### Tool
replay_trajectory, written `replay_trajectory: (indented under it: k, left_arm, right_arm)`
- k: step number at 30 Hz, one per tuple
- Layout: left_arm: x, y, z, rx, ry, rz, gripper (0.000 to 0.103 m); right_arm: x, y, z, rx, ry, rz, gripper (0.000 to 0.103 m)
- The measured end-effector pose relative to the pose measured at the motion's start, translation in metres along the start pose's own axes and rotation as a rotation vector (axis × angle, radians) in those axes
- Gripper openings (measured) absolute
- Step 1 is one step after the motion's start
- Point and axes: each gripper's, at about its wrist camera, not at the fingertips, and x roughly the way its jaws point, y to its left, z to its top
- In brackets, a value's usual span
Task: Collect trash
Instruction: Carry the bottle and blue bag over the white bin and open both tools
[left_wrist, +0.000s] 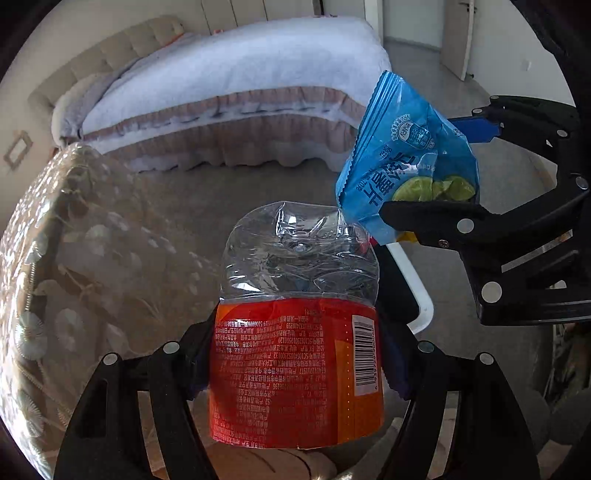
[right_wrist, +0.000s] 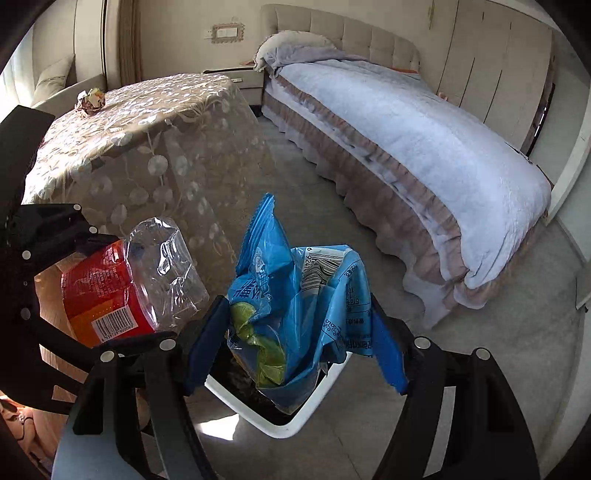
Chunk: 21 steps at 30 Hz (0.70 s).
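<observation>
Above the white-rimmed, dark-lined trash bin on the bedroom floor, both grippers carry litter. Left gripper: jaws clamped on the red-orange label of a crushed clear plastic bottle, held in the air beside the bin rather than squarely over it. Right gripper: blue pads pressing either side of a crumpled blue snack wrapper printed with lime slices, which hangs directly over the bin opening. Behind them stands a worktop draped in a beige lace cloth with white floral motifs; a small crumpled paper ball sits near its far edge, well apart from both grippers. A bed with a pale blue quilt fills the right of the room. The step in hand appears to be disposal: the wrapper seems ready for release, calling for the right jaws to part, whereas the bottle likely needs shifting over the opening first. The paper ball looks yet to be collected.
</observation>
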Motion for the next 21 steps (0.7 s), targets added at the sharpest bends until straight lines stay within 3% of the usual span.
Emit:
replay_trajectory:
  k: [3,6,7,8,10,16,21]
  left_arm:
    - [0.027,-0.004,-0.001,0.037,0.037,-0.035,0.071]
    - [0.052,-0.006,-0.003,0.075,0.083,-0.066,0.074]
    - [0.062,-0.004,-0.003,0.083,0.111,-0.092,0.091]
    - [0.069,-0.002,-0.003,0.087,0.129,-0.114,0.099]
    - [0.079,-0.002,-0.004,0.102,0.149,-0.132,0.098]
    - [0.086,-0.008,-0.006,0.117,0.157,-0.147,0.098]
    - [0.078,-0.009,-0.005,0.12,0.13,-0.15,0.098]
  right_arm:
    - [0.023,-0.009,-0.018,-0.037,0.047,0.051,0.073]
    - [0.049,-0.011,-0.032,-0.083,0.112,0.049,0.074]
    - [0.055,-0.011,-0.036,-0.093,0.126,0.051,0.076]
    - [0.062,-0.012,-0.04,-0.108,0.15,0.055,0.078]
    - [0.073,-0.012,-0.048,-0.144,0.177,0.028,0.099]
    - [0.086,-0.015,-0.061,-0.159,0.232,0.028,0.099]
    - [0.083,-0.011,-0.06,-0.173,0.213,0.036,0.099]
